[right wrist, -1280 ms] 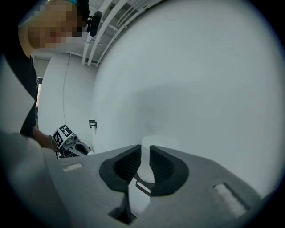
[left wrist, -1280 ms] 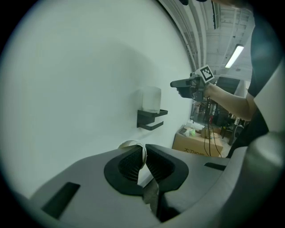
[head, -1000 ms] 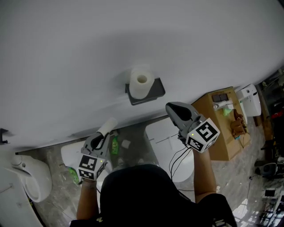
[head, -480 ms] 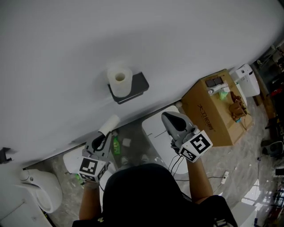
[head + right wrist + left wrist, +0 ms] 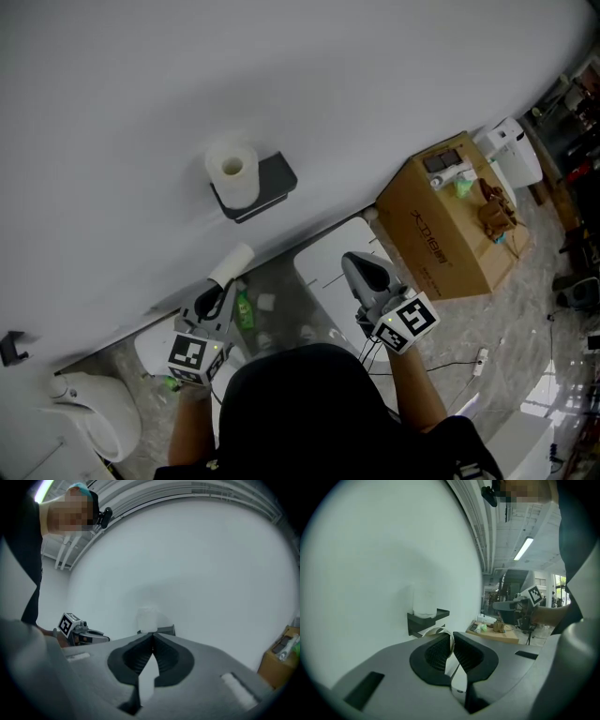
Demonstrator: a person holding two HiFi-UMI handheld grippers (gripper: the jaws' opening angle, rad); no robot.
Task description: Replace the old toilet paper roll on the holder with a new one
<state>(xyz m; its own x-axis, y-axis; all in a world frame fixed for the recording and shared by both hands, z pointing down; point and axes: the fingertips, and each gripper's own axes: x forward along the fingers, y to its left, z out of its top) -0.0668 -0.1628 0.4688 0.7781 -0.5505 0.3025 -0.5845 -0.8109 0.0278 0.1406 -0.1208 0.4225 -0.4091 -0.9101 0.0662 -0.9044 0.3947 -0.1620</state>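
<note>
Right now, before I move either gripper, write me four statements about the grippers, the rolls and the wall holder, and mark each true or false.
1. The left gripper is clamped on the wall of a pale, empty cardboard tube. True.
2. A full white toilet paper roll stands upright on the black wall holder. True.
3. The right gripper grips the full white toilet paper roll. False: its jaws are shut on nothing, and it is apart from the holder.
4. In the head view, the brown cardboard box lies left of the black wall holder. False: the brown cardboard box sits on the floor to the holder's right.
</note>
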